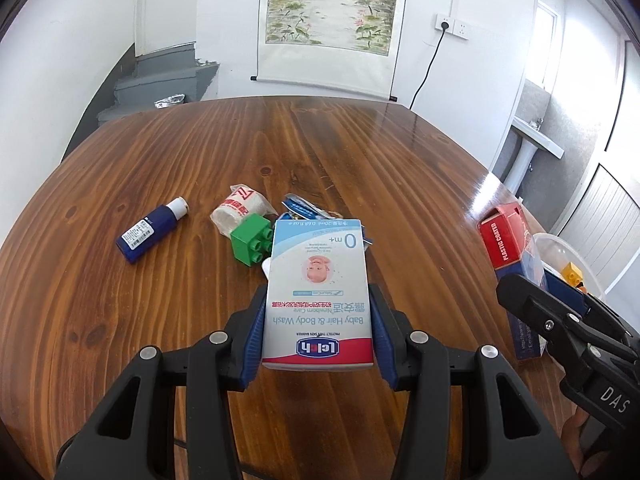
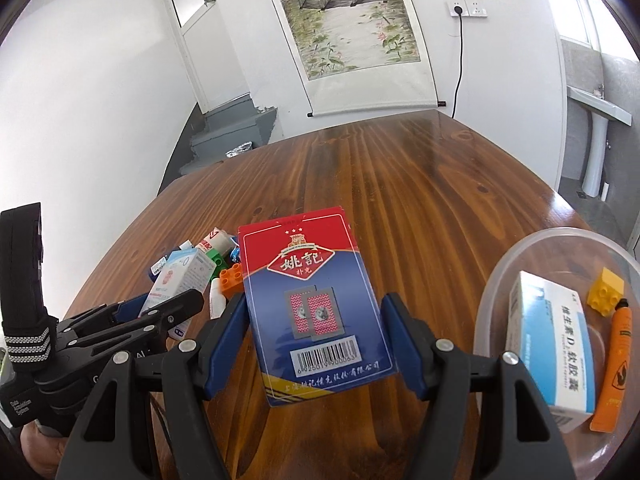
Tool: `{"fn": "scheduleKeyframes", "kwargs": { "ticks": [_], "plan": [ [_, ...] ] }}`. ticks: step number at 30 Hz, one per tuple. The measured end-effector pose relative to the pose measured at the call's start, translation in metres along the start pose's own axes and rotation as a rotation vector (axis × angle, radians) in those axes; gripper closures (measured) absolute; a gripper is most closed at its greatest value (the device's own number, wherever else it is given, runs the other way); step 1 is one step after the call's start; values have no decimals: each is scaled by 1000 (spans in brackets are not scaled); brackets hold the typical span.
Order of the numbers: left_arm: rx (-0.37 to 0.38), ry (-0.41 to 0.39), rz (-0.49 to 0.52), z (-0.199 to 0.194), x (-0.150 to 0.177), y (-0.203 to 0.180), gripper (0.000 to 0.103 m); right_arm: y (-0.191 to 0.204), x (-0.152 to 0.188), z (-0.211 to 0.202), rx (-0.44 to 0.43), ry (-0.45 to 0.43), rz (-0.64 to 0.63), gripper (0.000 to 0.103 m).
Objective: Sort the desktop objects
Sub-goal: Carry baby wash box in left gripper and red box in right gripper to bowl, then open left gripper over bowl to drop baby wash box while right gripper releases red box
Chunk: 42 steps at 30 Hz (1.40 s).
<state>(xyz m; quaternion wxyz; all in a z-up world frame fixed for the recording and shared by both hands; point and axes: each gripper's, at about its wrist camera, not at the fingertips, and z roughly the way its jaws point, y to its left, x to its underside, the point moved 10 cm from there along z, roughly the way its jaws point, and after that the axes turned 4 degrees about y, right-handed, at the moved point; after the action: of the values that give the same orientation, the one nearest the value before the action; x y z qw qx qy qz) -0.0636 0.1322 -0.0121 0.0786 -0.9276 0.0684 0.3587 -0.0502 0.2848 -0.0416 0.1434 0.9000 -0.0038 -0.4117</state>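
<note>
You were mid-sort. Your left gripper (image 1: 318,320) squeezed the baby wash box (image 1: 318,292), lifted over the worktop (image 1: 360,152). Your right gripper (image 2: 316,340) clamped the playing card box (image 2: 314,300). Next, each needed dropping into the clear bowl (image 2: 520,256) on the right.

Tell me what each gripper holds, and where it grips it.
Left gripper: baby wash box, clamped by its long side edges. Right gripper: playing card box, also by its long side edges.

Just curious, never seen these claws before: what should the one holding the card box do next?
Probably carry the playing-card box in the right gripper rightward over the clear tub, which already holds sorted items, then let go.
</note>
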Motion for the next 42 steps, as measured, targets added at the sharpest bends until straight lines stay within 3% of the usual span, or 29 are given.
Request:
{"fn": "scheduleKeyframes", "kwargs": {
  "ticks": [8, 19, 28, 42],
  "plan": [
    [44, 16, 41, -4, 7, -36, 53, -30, -4, -36, 60, -71, 25, 32],
    [104, 18, 126, -11, 8, -99, 53, -120, 3, -85, 181, -130, 174, 32],
    [157, 41, 206, -7, 14, -152, 53, -176, 22, -108, 255, -128, 267, 32],
    [239, 61, 277, -4, 10, -213, 53, -207, 31, -111, 272, -106, 318, 32]
  ]
}}
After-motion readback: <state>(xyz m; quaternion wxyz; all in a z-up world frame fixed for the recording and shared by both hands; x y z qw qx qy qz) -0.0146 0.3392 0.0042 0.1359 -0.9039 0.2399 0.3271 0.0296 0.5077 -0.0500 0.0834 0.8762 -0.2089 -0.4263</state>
